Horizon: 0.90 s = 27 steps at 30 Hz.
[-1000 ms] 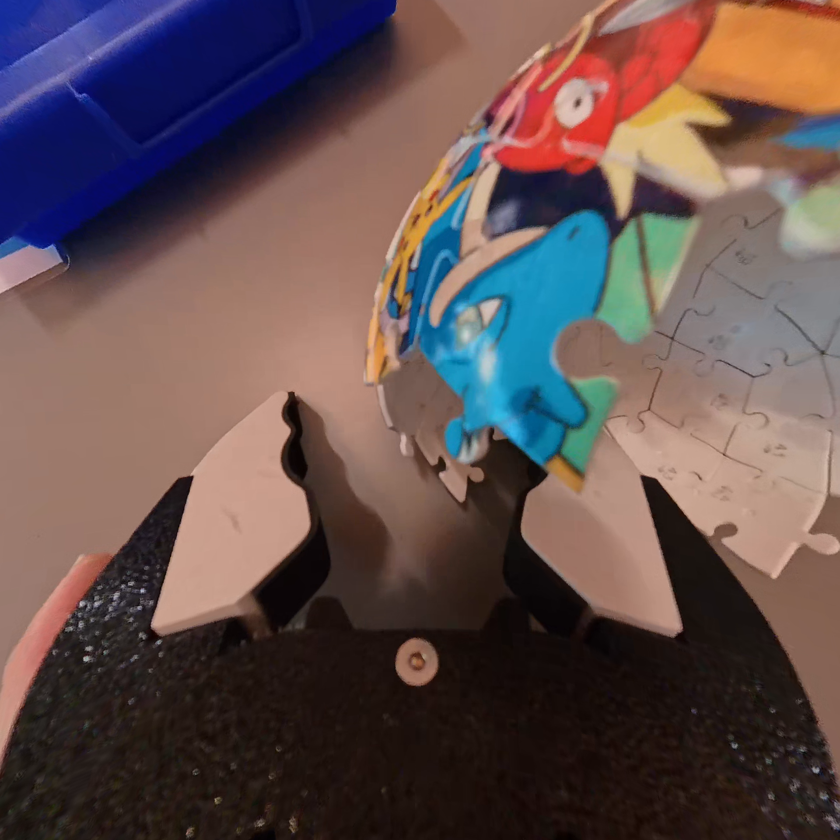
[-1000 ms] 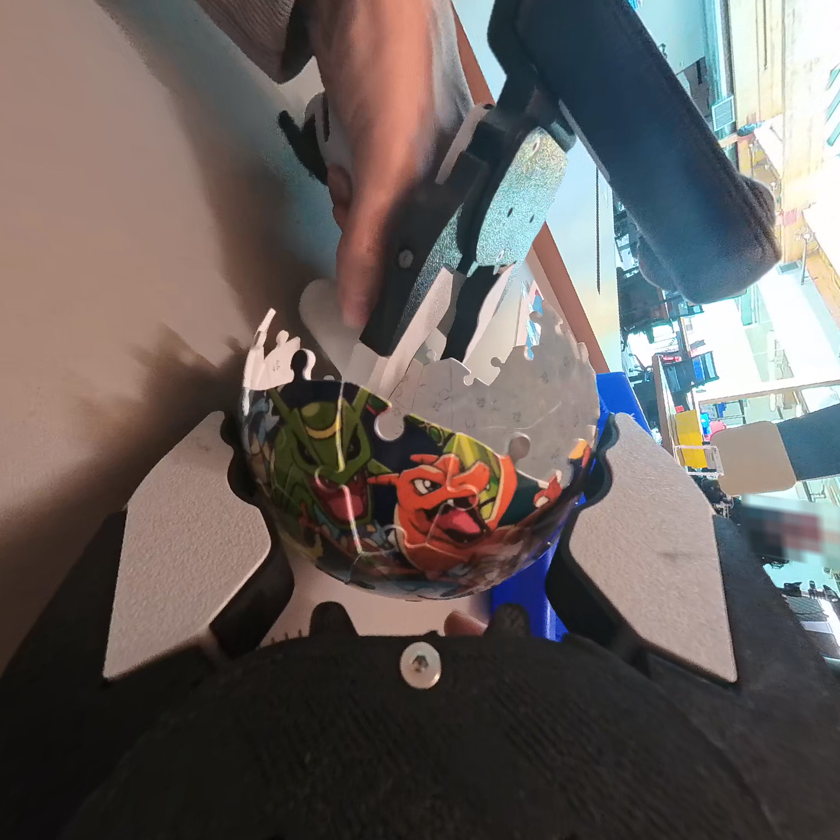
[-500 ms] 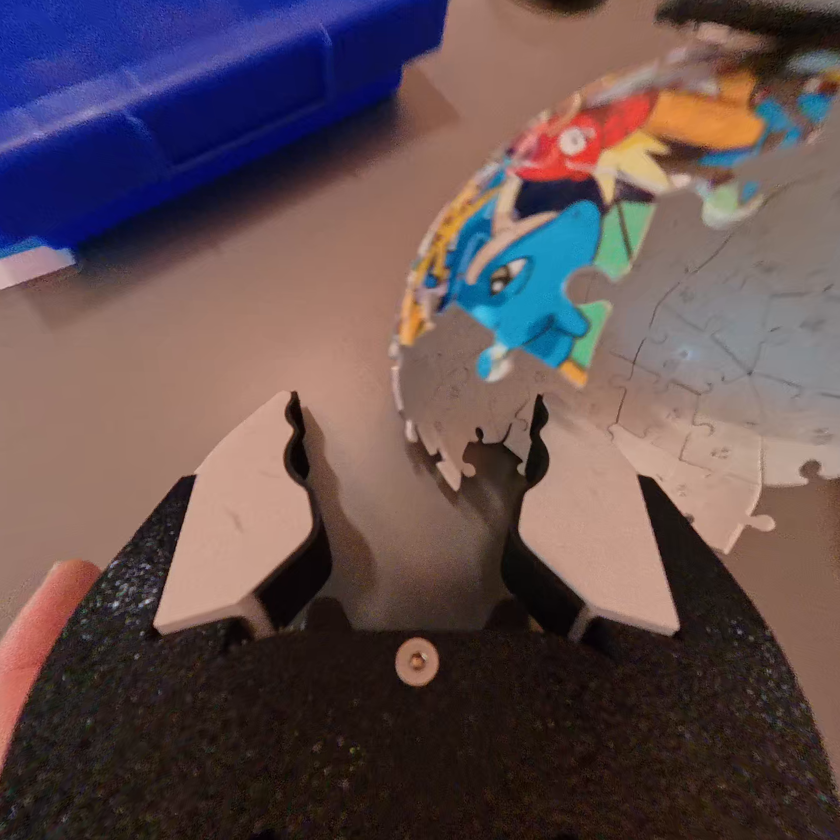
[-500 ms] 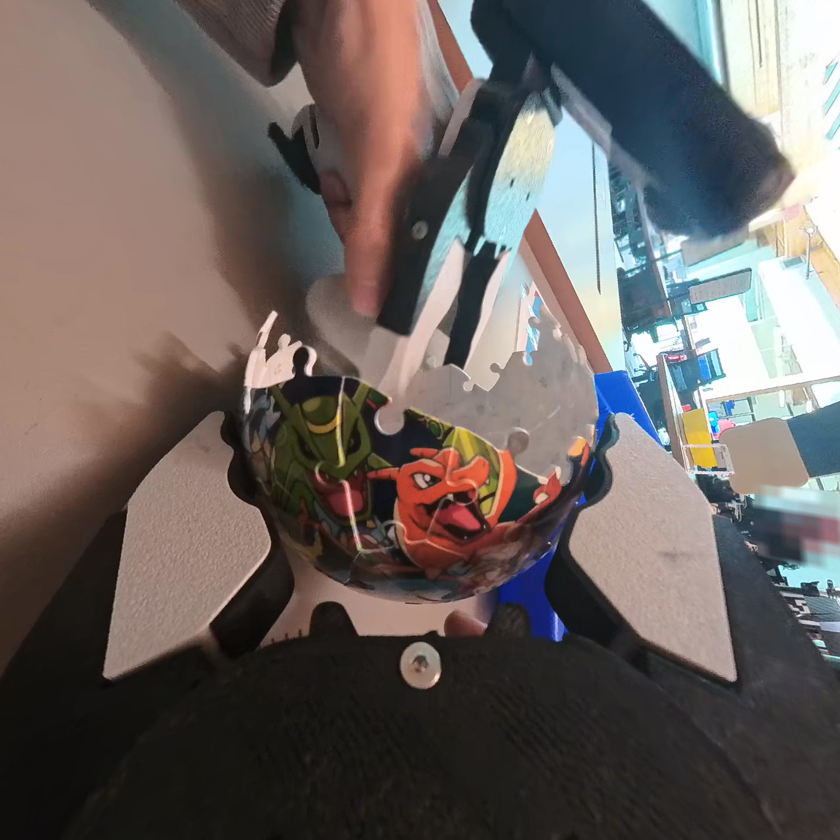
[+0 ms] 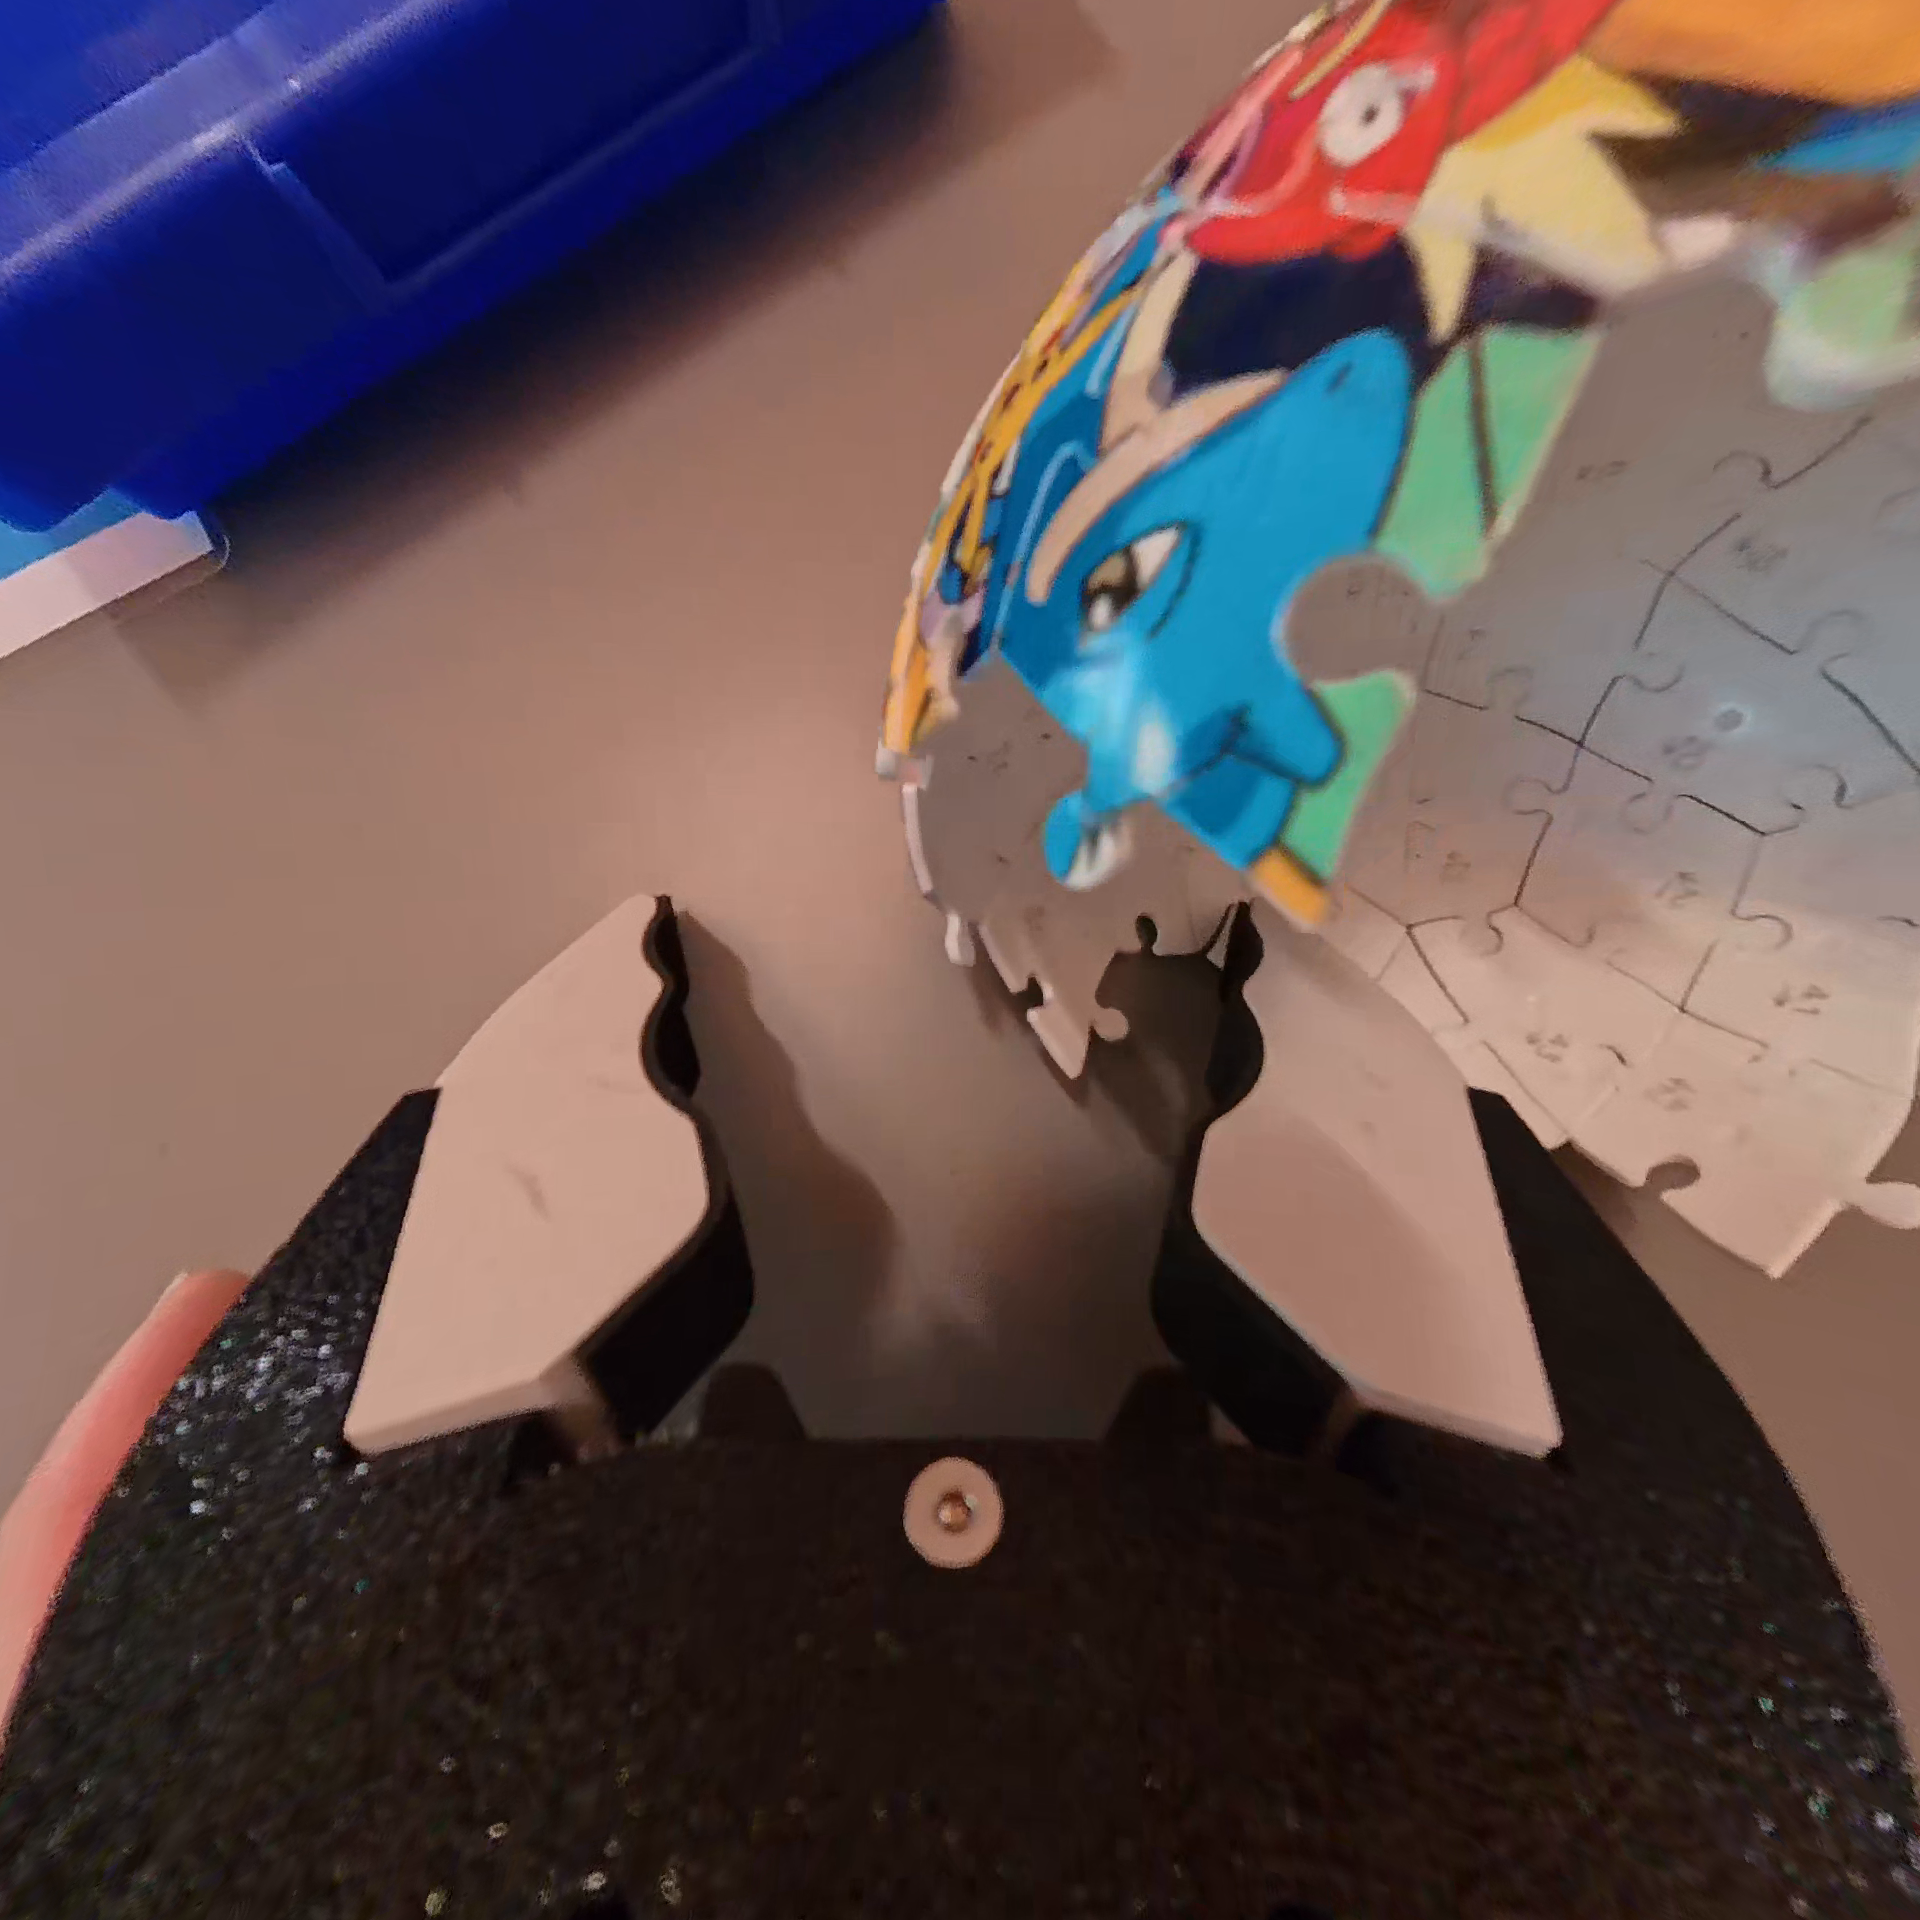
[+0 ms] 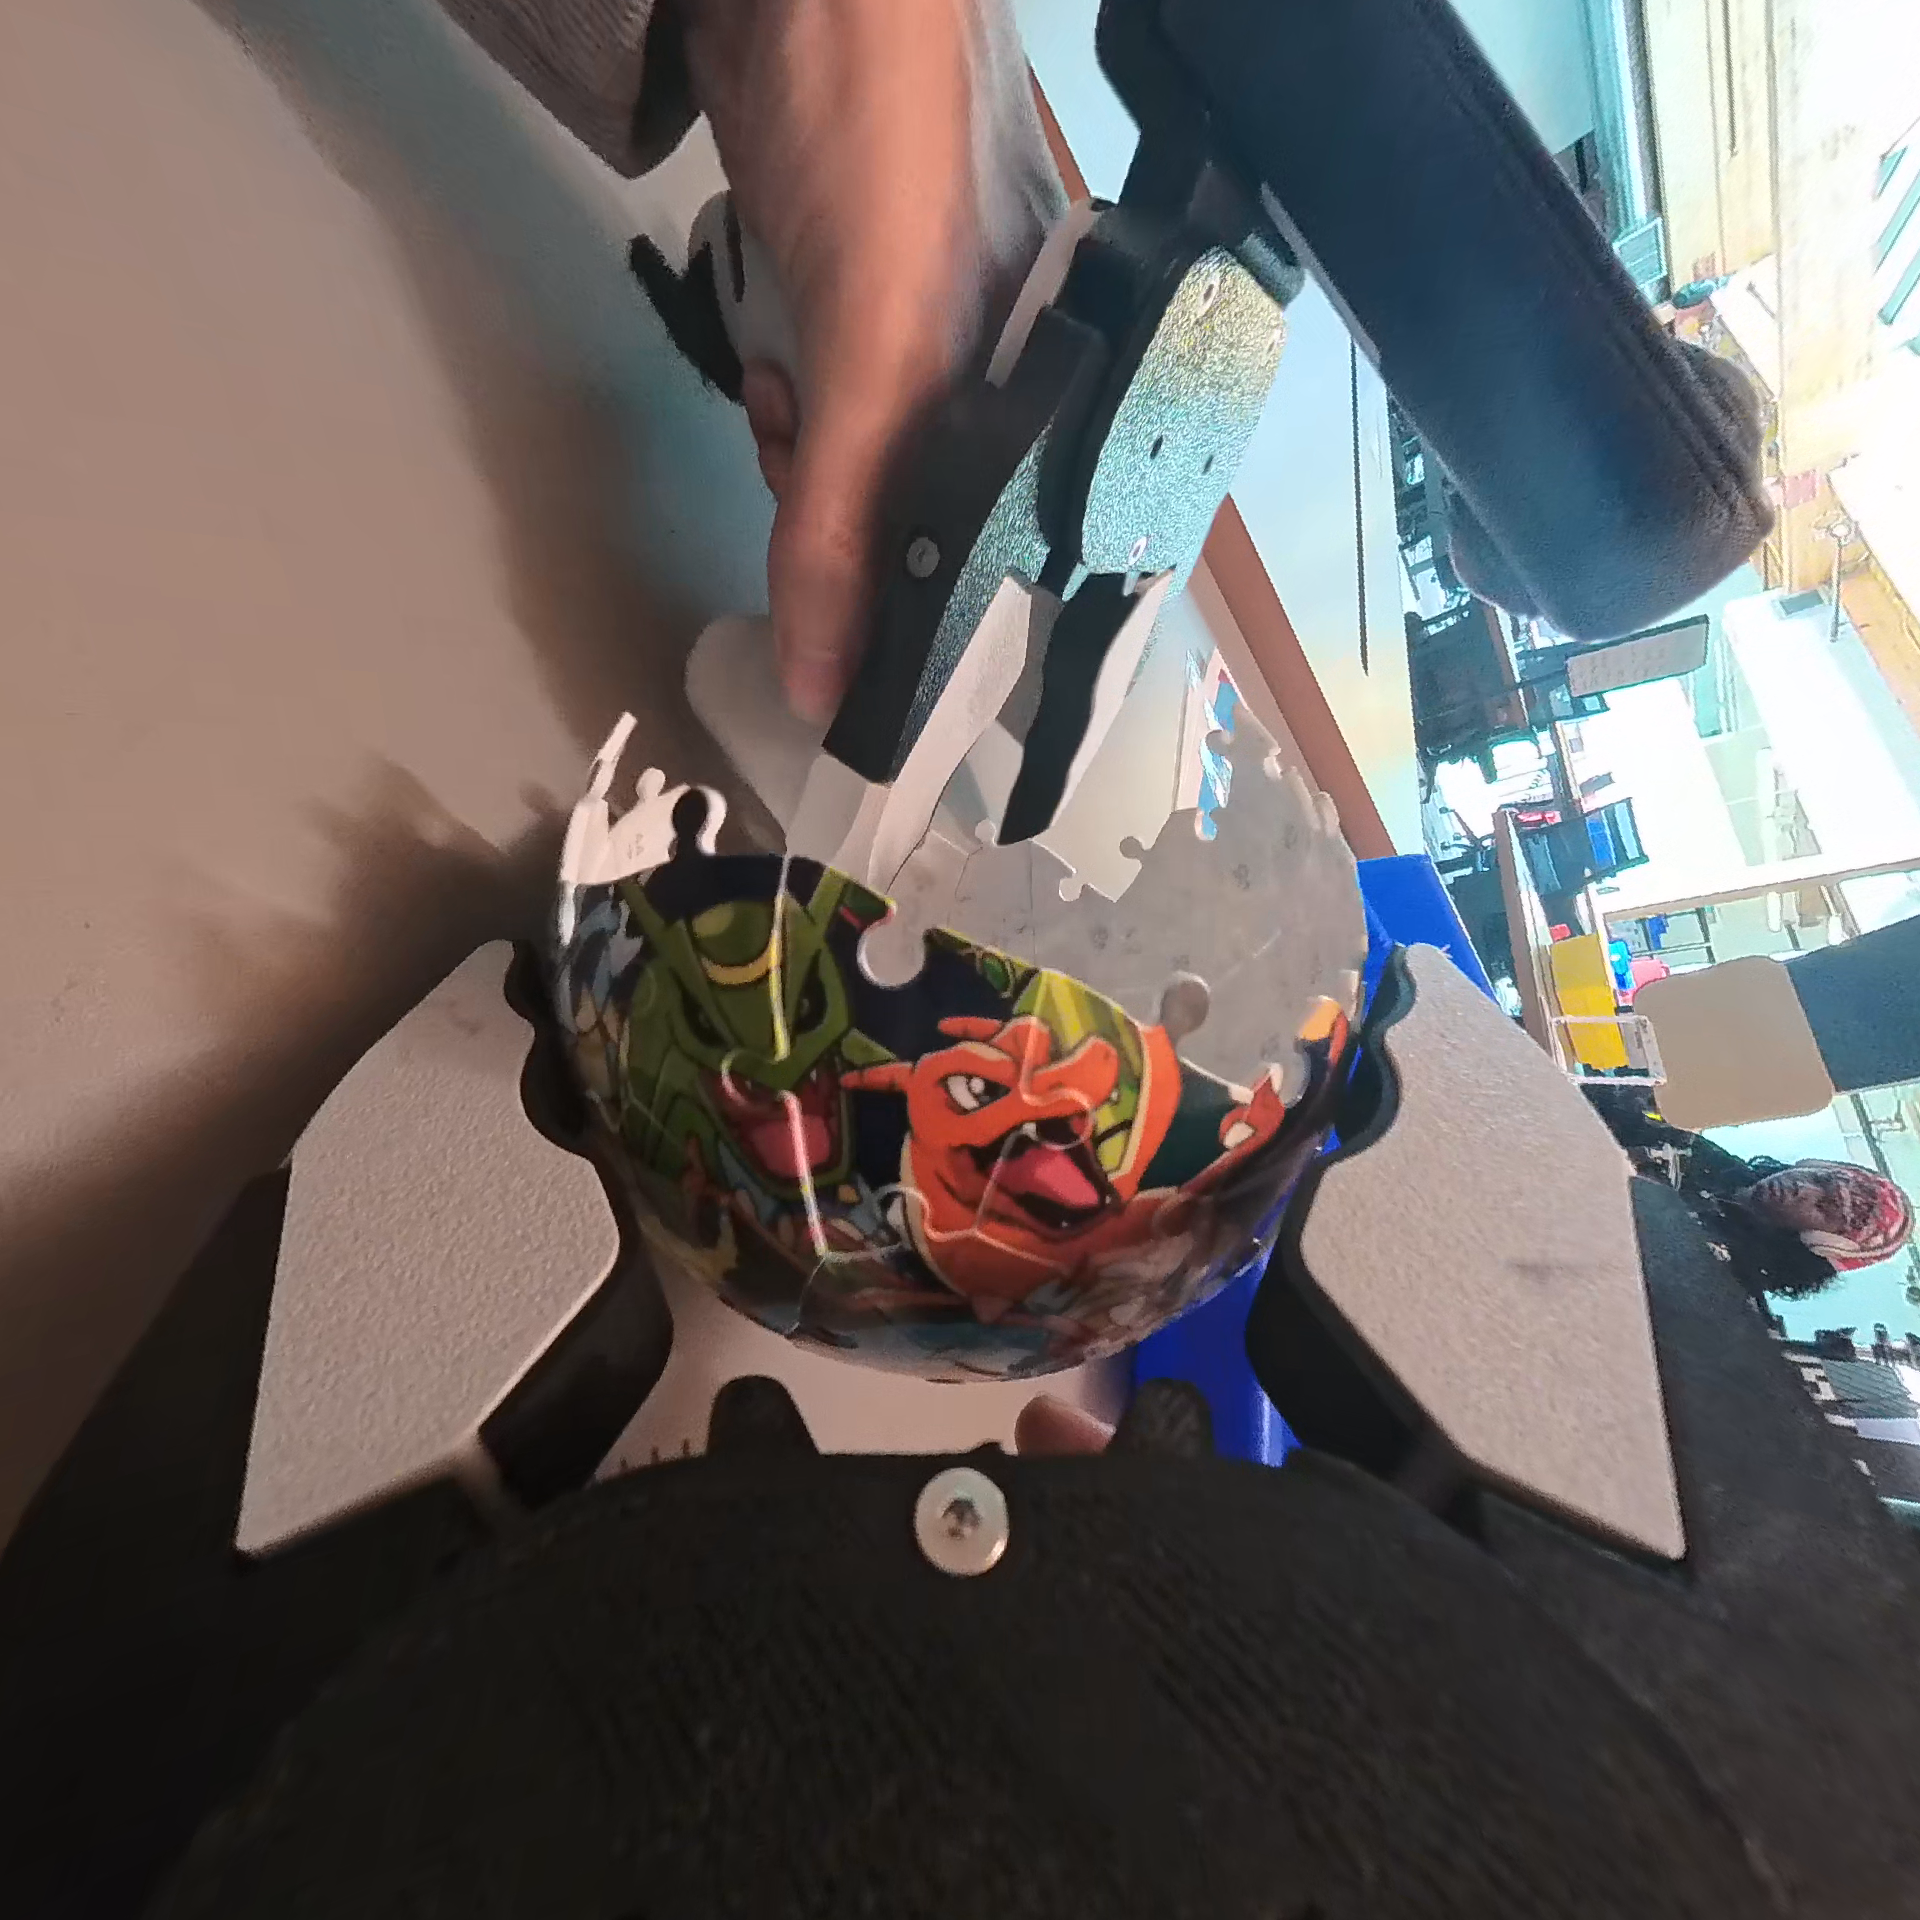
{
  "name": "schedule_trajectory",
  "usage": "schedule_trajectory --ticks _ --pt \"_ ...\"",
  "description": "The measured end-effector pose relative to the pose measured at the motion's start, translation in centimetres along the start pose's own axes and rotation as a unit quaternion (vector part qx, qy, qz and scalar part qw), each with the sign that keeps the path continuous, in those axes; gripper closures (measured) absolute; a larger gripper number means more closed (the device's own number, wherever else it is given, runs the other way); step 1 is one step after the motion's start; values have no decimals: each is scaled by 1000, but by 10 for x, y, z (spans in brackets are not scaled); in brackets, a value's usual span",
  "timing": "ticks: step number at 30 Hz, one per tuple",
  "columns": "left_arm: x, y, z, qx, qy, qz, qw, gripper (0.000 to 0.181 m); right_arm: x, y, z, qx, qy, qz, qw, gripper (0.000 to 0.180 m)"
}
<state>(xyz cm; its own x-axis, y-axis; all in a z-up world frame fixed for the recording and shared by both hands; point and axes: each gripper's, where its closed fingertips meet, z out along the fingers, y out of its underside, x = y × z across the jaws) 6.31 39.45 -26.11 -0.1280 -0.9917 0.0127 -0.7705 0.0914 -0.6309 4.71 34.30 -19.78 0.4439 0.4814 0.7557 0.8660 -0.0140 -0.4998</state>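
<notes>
Right gripper fingers clamp a half-built puzzle ball from both sides; each fingertip pad presses the shell's outer curve. The ball is an open bowl of curved jigsaw pieces with printed cartoon creatures outside and plain grey inside, its jagged rim facing away from the camera. It is held up off the grey table, not resting on it.

Left gripper fingers are spread wide with nothing between them. Its right-side finger tip sits against or just under the ball's grey rim edge; contact can't be confirmed. The left-side finger is well clear of the ball, over bare table.

Only the right wrist view shows the green and orange creature side of the ball, the left gripper seen from outside with its tips at the ball's far rim, and the person's hand gripping it. Behind the ball there is a dark padded armrest. Beyond it lies bright, cluttered room background, too distorted to detail. A blue edge shows just right of the ball.

Only the left wrist view shows the blue, red and yellow creature side, the numbered-looking grey insides of the pieces, and a blue plastic bin up-left of the ball on the table, well apart from it. A fingertip peeks beside the left gripper body.
</notes>
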Motion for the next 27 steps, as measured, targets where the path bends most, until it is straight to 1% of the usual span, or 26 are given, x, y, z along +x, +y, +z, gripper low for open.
schedule_trajectory --ticks 2,5,7,9,12,15,21,24,27 --pt "3 0 1 -1 10 1 1000 88 0 0 0 1 0 2 1000 38" --pt "6 0 3 -1 17 7 1000 84 0 0 0 0 -1 3 1000 38" --pt "7 -1 3 -4 15 14 1000 85 -1 0 0 0 -1 2 1000 38" --pt "3 0 3 -5 6 8 1000 77 0 0 0 0 -2 5 1000 38" --pt "2 -1 0 8 12 -2 1000 84 0 2 -1 -5 -3 5 1000 38" --pt "-3 -8 -3 38 12 -26 999 84 0 3 -1 -4 -3 9 1000 38" --pt "2 -6 6 16 8 -1 1000 82 0 3 -1 -4 -2 12 1000 38" --pt "0 -7 7 15 5 1 1000 79 0 4 -2 -4 -2 12 1000 38" --pt "2 -7 7 8 13 6 1000 82 0 4 -2 -2 -4 15 1000 38"
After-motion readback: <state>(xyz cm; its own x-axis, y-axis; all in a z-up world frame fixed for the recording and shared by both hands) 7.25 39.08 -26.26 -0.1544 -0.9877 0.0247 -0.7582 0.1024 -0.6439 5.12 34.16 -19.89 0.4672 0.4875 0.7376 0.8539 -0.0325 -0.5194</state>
